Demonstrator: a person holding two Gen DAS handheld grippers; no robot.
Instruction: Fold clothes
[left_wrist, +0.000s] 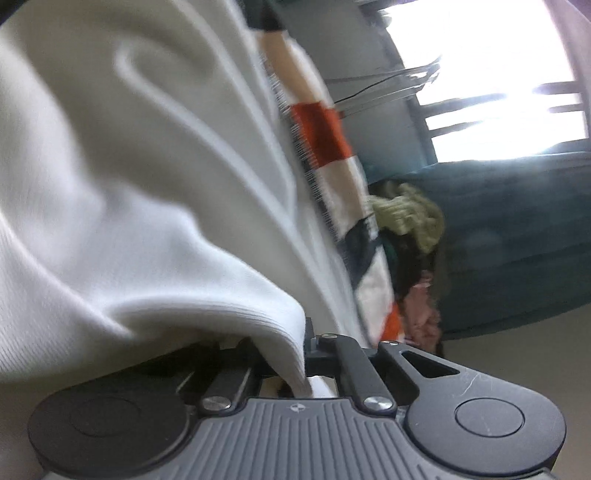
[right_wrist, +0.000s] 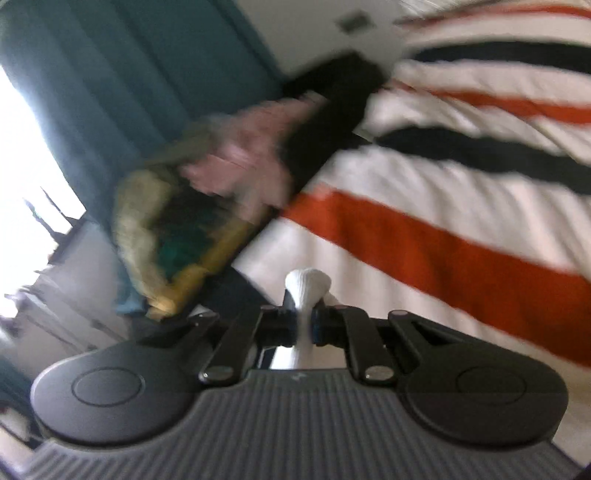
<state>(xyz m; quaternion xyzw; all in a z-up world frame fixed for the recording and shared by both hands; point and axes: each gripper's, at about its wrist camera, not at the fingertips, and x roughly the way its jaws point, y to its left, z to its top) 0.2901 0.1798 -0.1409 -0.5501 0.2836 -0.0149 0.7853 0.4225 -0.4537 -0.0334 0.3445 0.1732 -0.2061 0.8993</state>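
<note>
Striped cover (right_wrist: 461, 229): our landmark, a white spread with orange and black bands. It fills the right side of the right wrist view and runs as a narrow strip up the middle of the left wrist view.
White garment (left_wrist: 129, 184): the piece we are folding. It hangs as a broad ribbed sheet in front of the striped cover, filling the left of the left wrist view.
Clothes heap (right_wrist: 192, 192): pink, pale green and dark pieces piled at the cover's far edge, near a teal curtain (right_wrist: 110, 74). Blur hides which garments they are.
Left gripper (left_wrist: 306, 354): jaws fully closed, the garment's hem draped over and pinched between them.
Right gripper (right_wrist: 304, 325): jaws nearly closed on a bunched white tuft (right_wrist: 308, 282), which pokes out past the tips above the cover.
Step, as we judge it: lifting the garment by two points to spread it.
Doing it well: we should keep both pinches firm, draw the hands apart until the edge is taut, hold them level, then lower the cloth flat onto the cover, away from the heap.
</note>
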